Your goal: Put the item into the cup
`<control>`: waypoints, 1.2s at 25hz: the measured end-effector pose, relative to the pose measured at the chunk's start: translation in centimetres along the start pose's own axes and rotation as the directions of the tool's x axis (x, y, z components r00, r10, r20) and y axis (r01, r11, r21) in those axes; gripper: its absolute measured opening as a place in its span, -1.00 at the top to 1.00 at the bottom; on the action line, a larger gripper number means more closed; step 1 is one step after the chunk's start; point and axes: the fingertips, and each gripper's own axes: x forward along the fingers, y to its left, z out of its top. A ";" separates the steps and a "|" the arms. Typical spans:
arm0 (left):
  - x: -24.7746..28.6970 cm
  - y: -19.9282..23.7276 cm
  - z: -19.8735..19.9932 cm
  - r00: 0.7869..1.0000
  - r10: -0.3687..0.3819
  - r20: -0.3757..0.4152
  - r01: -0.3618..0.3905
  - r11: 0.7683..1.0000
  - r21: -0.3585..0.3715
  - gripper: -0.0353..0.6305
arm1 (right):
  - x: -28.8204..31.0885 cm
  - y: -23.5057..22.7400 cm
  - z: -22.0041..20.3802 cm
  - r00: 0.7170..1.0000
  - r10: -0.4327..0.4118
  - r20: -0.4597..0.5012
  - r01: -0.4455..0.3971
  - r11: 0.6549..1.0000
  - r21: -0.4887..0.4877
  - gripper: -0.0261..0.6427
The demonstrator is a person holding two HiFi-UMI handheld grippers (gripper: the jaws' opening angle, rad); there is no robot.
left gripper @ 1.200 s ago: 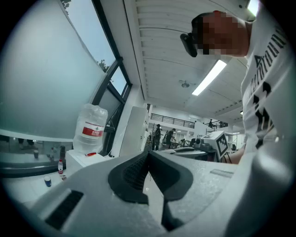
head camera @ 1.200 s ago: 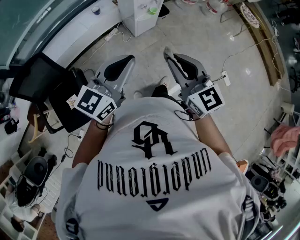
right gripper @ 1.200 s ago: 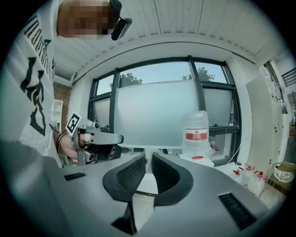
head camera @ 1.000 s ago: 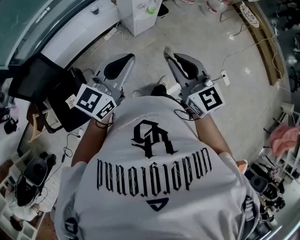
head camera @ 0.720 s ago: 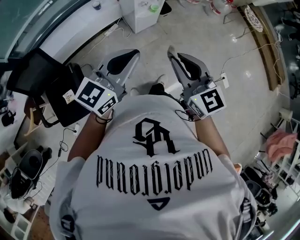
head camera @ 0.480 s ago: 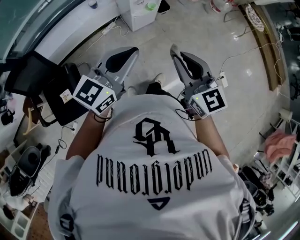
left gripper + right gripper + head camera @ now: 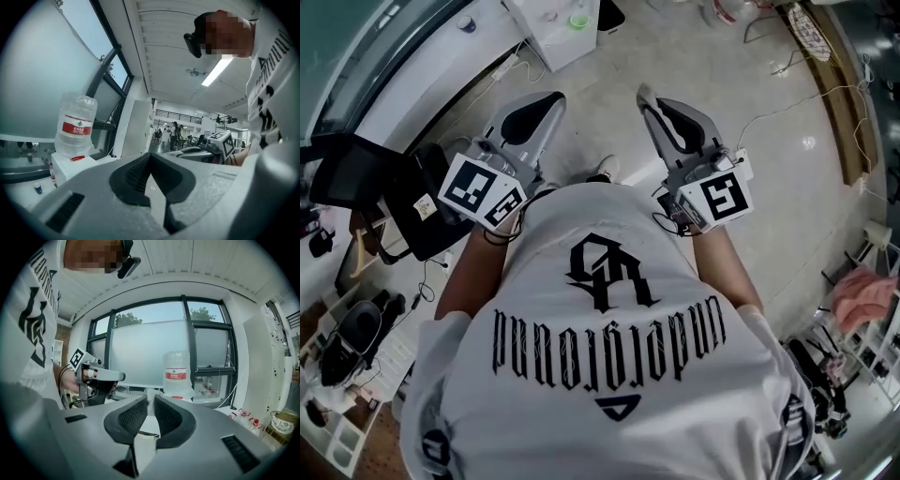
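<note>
Left gripper [image 7: 150, 156]: jaw tips touching, nothing between. Right gripper [image 7: 151, 404]: jaws narrow slit apart, empty. Both held at chest height over pale glossy floor [image 7: 600, 66]. Item, cup out of view.

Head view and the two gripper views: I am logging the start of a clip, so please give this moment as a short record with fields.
place: indoor room, light floor, person standing
left hand-held gripper: jaws together, nothing between them
right hand-held gripper: jaws a narrow gap apart, nothing between them
seen in both gripper views: large water bottle on a white cabinet
task's item and cup: not made out in any view
task state: not under way
</note>
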 end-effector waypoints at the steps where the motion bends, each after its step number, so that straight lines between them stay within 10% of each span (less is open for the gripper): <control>1: 1.0 -0.1 0.2 1.000 0.007 0.000 -0.007 1.000 0.006 0.85 | -0.2 -1.1 0.1 1.000 0.006 0.006 -0.006 1.000 0.001 0.76; 30: 10.2 11.3 2.5 1.000 -0.006 0.001 0.006 1.000 0.012 0.85 | 10.2 -10.7 1.4 1.000 0.012 -0.022 -0.011 1.000 0.007 0.76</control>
